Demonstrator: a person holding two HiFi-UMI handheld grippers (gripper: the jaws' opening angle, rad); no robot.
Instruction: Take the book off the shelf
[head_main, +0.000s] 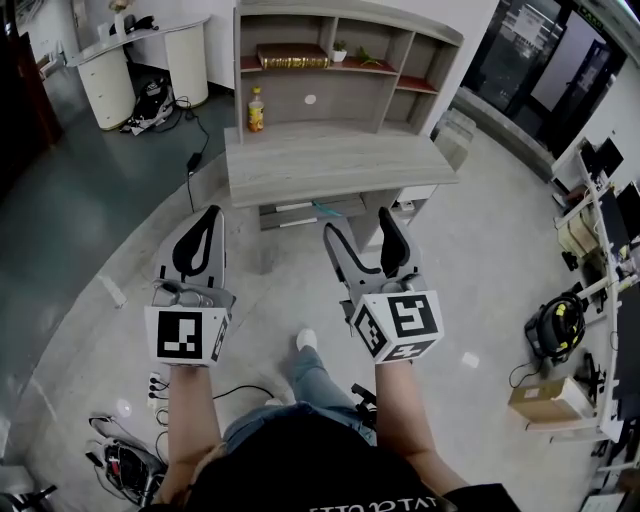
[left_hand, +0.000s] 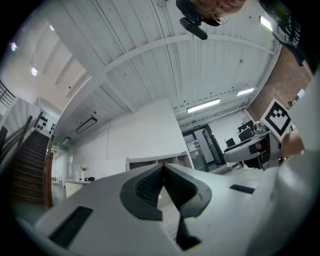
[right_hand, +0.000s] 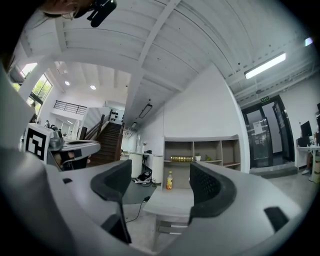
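Standing well back from the pale grey wooden desk (head_main: 330, 165) with its open shelf unit (head_main: 349, 12), I hold my right gripper (head_main: 366, 236) with its jaws spread wide and nothing between them. My left gripper (head_main: 204, 232) has its jaws pressed together, also empty. The thick dark-brown book with gold patterning (head_main: 292, 57) lies flat in the upper left compartment of the shelf unit. A small yellow bottle (head_main: 256, 110) stands on the desk below its left end. The book looks hardbound: stiff, probably fairly weighty, with a cover that may be slick. I would take it across its thickness at the long front edge, one pad above and one below. A grip near the middle should keep it from tipping as it slides out.
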